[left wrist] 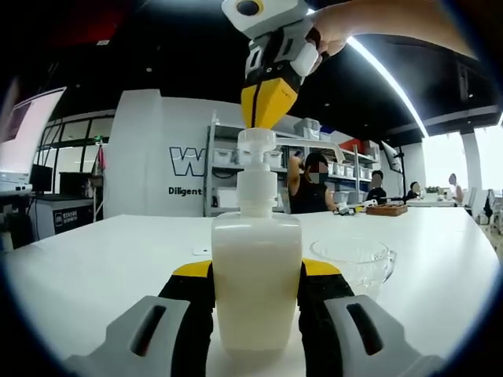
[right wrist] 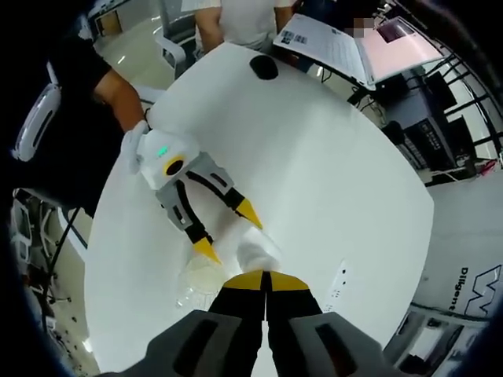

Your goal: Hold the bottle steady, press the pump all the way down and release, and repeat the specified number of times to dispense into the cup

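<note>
Setting: open-plan lab or office workspace. Large white bench (left wrist: 94, 259) in foreground; metal shelving (left wrist: 228, 169) stacked with storage bins behind it. White partition wall (left wrist: 157, 157) carries partial lettering (reads "Diligent"). Dark ceiling with a long light strip (left wrist: 385, 75). 4 people seated at far tables (left wrist: 448, 203); monitors (left wrist: 39, 177) at left.

The left gripper view sits low at table (left wrist: 94, 259) level, looking level and close at the pump bottle (left wrist: 256, 283) at frame centre. The right gripper view looks steeply down from above. Both share the bottle (right wrist: 258, 250), glass cup (left wrist: 354, 259) and white table (right wrist: 314, 157).
</note>
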A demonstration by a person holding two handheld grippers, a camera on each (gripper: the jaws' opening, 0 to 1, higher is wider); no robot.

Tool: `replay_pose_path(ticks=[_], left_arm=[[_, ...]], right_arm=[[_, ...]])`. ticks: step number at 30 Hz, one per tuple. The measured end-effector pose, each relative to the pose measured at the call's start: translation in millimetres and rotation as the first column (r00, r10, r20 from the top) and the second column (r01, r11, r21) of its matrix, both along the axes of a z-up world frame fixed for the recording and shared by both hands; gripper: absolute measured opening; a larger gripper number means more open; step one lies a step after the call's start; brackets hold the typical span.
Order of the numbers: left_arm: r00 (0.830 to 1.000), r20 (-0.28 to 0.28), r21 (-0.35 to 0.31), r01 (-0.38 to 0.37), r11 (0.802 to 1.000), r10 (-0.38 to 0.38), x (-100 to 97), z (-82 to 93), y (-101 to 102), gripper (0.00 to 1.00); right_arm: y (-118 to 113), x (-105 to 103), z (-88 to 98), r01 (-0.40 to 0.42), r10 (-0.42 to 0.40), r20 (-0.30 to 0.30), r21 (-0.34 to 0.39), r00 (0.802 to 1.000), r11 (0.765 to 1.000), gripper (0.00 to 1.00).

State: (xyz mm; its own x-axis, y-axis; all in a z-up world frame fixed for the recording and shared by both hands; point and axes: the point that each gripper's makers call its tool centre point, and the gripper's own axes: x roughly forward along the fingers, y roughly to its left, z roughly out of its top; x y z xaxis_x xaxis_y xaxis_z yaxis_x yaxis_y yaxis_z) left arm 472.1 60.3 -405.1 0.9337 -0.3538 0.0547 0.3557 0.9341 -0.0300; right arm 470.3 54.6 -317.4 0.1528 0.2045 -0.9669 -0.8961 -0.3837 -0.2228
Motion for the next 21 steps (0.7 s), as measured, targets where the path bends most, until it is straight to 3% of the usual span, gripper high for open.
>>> replay_pose_path(ticks=[21], left_arm=[[1.000, 0.000, 0.002, -0.001, 1.000, 0.001, -1.0, -1.0, -1.3, 0.39]], right_arm=[[-1.0, -2.7, 2.3, -0.046, 0.046, 0.027, 0.006, 0.999, 0.999, 0.00]])
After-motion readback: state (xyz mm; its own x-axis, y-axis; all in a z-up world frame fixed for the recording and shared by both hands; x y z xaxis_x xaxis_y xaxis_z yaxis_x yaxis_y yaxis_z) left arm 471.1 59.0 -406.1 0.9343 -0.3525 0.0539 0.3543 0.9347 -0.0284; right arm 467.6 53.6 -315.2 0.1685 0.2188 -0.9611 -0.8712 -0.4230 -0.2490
